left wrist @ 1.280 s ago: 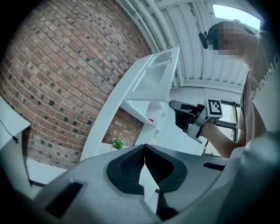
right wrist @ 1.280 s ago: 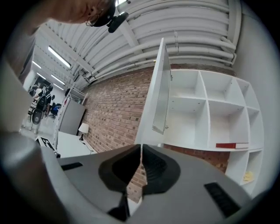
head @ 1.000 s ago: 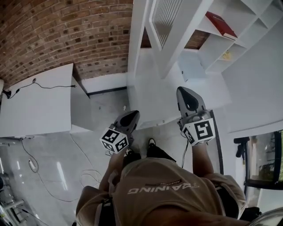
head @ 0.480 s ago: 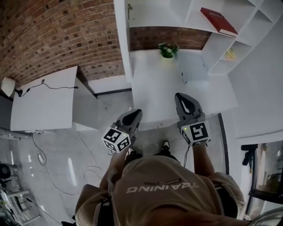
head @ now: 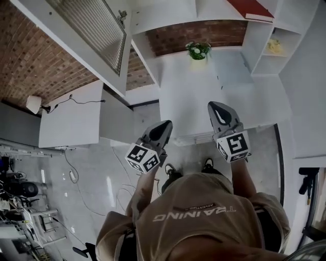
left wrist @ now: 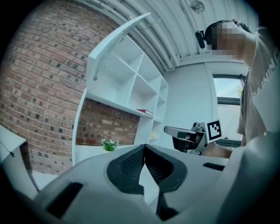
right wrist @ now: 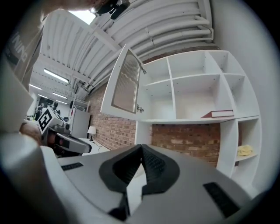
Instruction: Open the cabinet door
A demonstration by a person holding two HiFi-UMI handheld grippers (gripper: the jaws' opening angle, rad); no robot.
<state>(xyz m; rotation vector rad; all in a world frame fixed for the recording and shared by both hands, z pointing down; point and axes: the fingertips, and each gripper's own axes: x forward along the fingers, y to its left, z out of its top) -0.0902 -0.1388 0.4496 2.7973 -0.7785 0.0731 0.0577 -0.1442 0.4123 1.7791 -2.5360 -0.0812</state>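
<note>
The white cabinet door (head: 86,25), with a ribbed glass panel, stands swung wide open at the upper left of the head view. In the right gripper view the door (right wrist: 127,83) hangs out from the open shelves (right wrist: 188,87). My left gripper (head: 165,126) and right gripper (head: 216,106) are both held in front of the person, short of the white counter (head: 198,102). Neither touches the door. The left gripper (left wrist: 144,146) is shut with nothing in it. The right gripper (right wrist: 141,146) is also shut and empty.
A red book (head: 252,9) lies on a shelf, a small potted plant (head: 197,50) stands on the counter, and something yellow (head: 275,46) sits in a right-hand cubby. A white desk (head: 71,122) with a lamp (head: 33,103) is at the left. Cables (head: 122,188) trail over the floor.
The head view has shifted, and the open door now shows broadside at the upper left. Both grippers stay shut and empty, slightly further right in the picture.
</note>
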